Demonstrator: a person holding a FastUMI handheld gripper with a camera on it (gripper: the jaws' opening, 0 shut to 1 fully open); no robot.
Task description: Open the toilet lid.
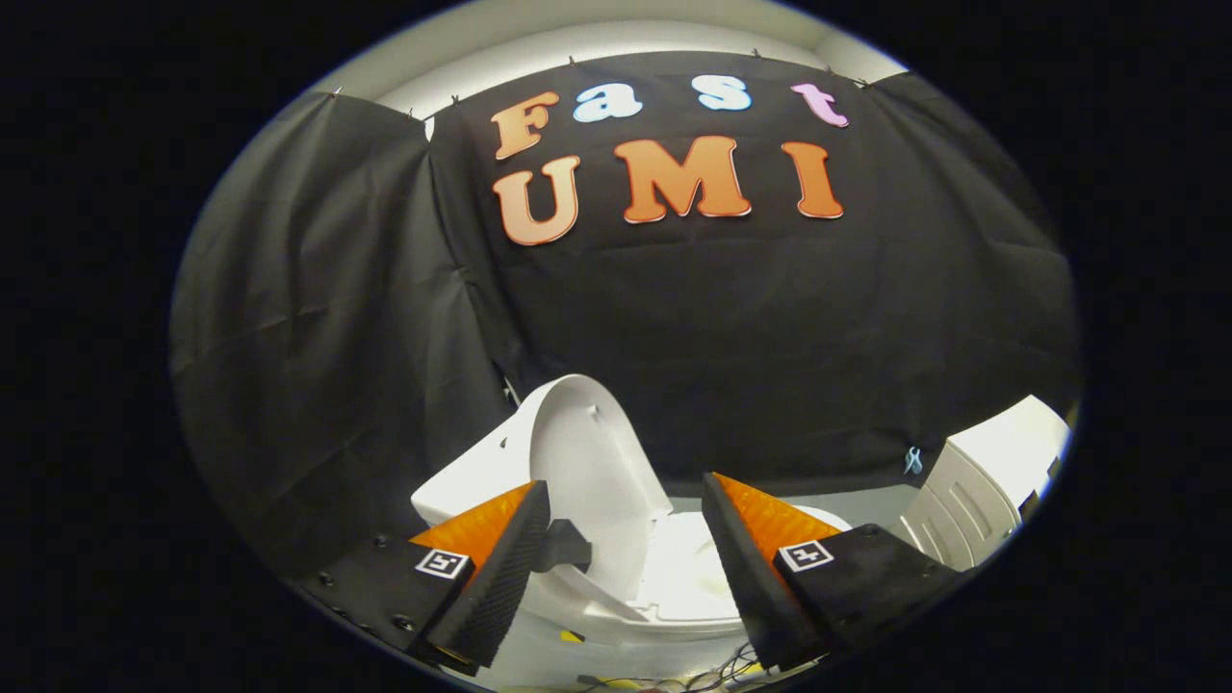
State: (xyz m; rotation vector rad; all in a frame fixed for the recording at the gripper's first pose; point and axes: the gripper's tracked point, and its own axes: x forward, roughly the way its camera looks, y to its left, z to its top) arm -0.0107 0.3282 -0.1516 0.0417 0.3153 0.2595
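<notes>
Gripper view shows the jaws of the gripper (626,525) spread wide apart with nothing held between them; both fingers (500,568) stand clear of everything. Just ahead of them and slightly toward the left finger stands the white plastic toilet lid (587,452), already raised close to upright, its inner face turned toward the camera and its long axis running up and away from the hinge. A small dark tab (563,549) juts from the lid's lower edge, just beside the left finger's tip; whether they touch I cannot tell. Below and between the fingers lies the white toilet bowl with its seat (688,577), open to view. To my eye the lifting is essentially done. A white ribbed plastic unit (982,481) stands beyond the right finger, well apart from the lid, and loose cables (731,664) trail on the floor beneath the bowl.
</notes>
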